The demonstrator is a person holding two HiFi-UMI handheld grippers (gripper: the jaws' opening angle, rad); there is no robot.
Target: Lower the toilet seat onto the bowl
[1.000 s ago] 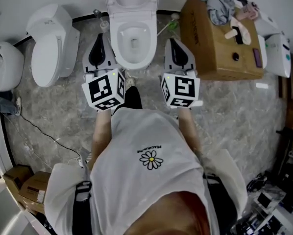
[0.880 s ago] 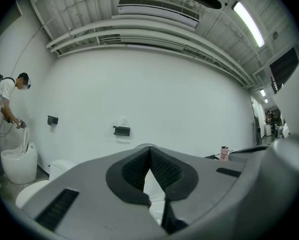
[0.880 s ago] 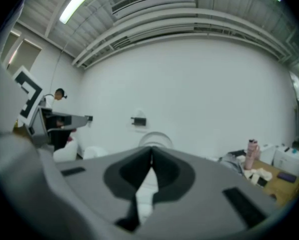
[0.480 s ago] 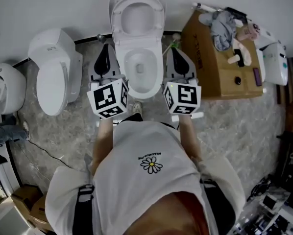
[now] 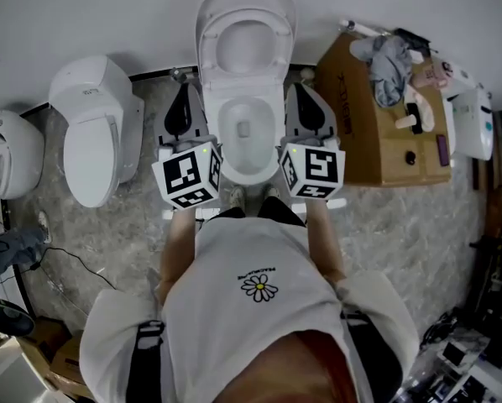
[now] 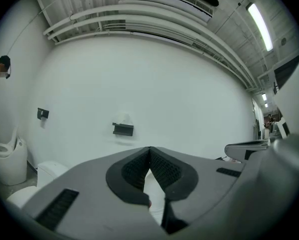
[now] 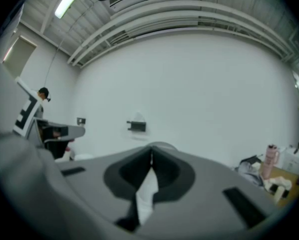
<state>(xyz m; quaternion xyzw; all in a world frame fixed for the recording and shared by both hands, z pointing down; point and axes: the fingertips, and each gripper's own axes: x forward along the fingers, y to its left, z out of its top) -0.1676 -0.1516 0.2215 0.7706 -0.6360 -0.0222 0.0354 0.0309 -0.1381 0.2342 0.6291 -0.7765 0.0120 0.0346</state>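
left tongs [image 5: 184, 101]: shut, empty, just left of bowl [image 5: 227, 145], pointing level at wall [image 6: 139, 84]
right tongs [image 5: 306, 101]: shut, empty, just right of bowl
toilet seat [image 5: 209, 53]: upright behind bowl, against wall, untouched by either tongs
risk: slip off smooth seat edge with tips shut; then free drop, slam onto bowl
hard to tell: seat against lid [image 5: 247, 44], both white, faint edge; seat top cut off in both gripper views
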